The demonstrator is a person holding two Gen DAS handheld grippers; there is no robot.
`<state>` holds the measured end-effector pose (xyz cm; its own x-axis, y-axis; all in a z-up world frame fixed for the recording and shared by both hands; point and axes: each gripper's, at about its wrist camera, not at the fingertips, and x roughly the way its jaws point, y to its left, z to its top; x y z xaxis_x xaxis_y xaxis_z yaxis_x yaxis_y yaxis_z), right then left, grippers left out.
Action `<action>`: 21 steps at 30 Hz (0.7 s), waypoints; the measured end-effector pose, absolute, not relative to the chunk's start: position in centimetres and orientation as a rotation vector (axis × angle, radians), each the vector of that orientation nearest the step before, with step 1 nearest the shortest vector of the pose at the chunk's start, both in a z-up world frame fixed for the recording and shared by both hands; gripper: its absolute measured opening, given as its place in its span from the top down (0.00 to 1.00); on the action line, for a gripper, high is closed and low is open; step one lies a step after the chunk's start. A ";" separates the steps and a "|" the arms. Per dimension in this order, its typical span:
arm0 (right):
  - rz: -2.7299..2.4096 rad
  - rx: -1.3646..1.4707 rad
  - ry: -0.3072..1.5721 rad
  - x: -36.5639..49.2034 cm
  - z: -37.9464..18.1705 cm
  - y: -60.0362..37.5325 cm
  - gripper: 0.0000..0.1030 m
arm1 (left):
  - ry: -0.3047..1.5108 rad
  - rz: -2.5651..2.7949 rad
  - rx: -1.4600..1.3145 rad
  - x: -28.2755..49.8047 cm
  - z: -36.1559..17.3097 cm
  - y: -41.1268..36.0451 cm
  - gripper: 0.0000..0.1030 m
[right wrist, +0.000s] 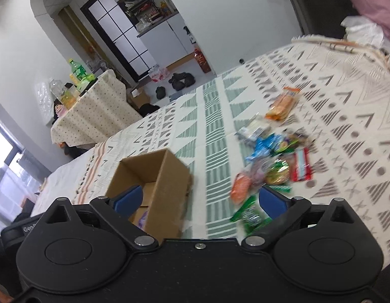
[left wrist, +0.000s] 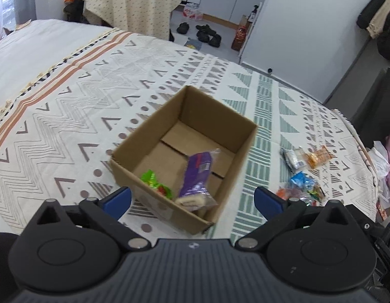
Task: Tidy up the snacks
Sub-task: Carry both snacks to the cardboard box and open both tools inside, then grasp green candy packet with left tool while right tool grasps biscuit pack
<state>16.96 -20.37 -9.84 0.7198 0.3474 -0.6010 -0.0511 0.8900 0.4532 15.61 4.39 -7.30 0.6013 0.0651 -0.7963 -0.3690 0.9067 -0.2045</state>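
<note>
An open cardboard box (left wrist: 220, 116) sits on the patterned bedspread. Inside it lie a purple snack pack (left wrist: 196, 174) and a green snack pack (left wrist: 154, 183). My left gripper (left wrist: 192, 199) hangs over the box's near corner, open, nothing between its blue pads (left wrist: 118, 199). To the right lies a loose pile of snacks (left wrist: 302, 176). In the right wrist view the same box (right wrist: 167, 176) is at lower left and the snack pile (right wrist: 273, 161) spreads to the right. My right gripper (right wrist: 198, 202) is open and empty between box and pile, a green packet (right wrist: 250, 217) just beyond its right pad.
The patterned bedspread (left wrist: 94, 96) covers the whole work surface, its right edge (left wrist: 356, 136) close to the snack pile. Beyond the bed stand a cloth-covered table (left wrist: 127, 0) with bottles (right wrist: 77, 72), shoes on the floor (left wrist: 207, 34) and white cabinets.
</note>
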 end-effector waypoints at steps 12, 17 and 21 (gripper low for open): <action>0.194 0.381 0.740 16.1 -10.3 -25.3 0.04 | 0.918 0.193 -0.353 15.9 -7.6 -0.3 0.00; 0.191 0.402 0.754 16.0 -10.8 -27.3 0.04 | 0.939 0.177 -0.336 16.2 -7.9 -2.1 0.00; 0.199 0.443 0.776 16.0 -11.3 -28.8 0.04 | 0.951 0.170 -0.338 16.4 -8.3 -3.2 0.00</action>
